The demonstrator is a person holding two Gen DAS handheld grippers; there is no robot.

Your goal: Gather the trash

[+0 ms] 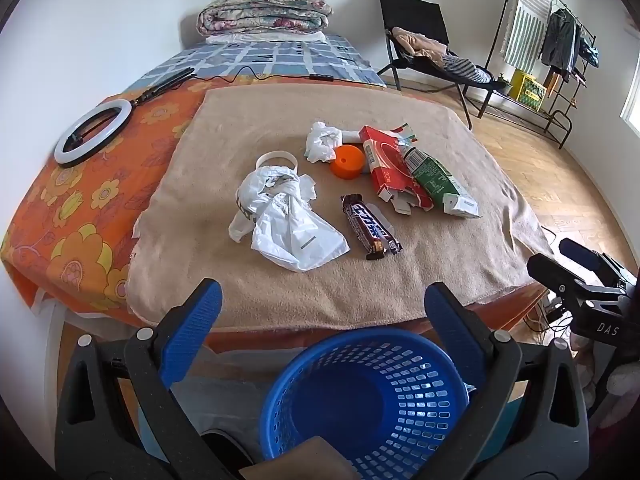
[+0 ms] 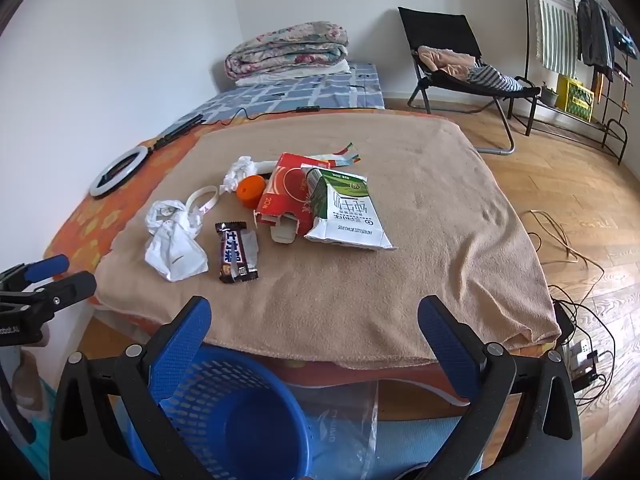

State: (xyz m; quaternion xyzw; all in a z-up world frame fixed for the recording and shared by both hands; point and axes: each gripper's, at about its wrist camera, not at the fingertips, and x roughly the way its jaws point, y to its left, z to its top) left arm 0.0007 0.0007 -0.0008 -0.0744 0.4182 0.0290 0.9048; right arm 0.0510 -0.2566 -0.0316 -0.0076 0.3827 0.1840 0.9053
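Trash lies on a tan blanket (image 1: 280, 276) (image 2: 400, 260) on the bed: a white plastic bag (image 1: 286, 222) (image 2: 172, 240), a brown candy bar wrapper (image 1: 370, 226) (image 2: 234, 252), an orange cap (image 1: 347, 162) (image 2: 250, 191), crumpled white paper (image 1: 320, 142) (image 2: 239, 172), a red carton (image 1: 390, 170) (image 2: 286, 196), a green-white milk carton (image 1: 438, 182) (image 2: 346, 210) and a white ring (image 1: 278, 159) (image 2: 204, 200). An empty blue basket (image 1: 372, 396) (image 2: 236, 412) stands on the floor below the bed's near edge. My left gripper (image 1: 322, 308) is open above it. My right gripper (image 2: 314, 322) is open beside it.
A ring light (image 1: 94, 130) (image 2: 118, 172) lies on the orange sheet at left. A folded quilt (image 1: 264, 10) sits at the bed's far end. A black chair (image 1: 432, 48) (image 2: 460, 60), a clothes rack (image 2: 580, 40) and floor cables (image 2: 568, 248) are at right.
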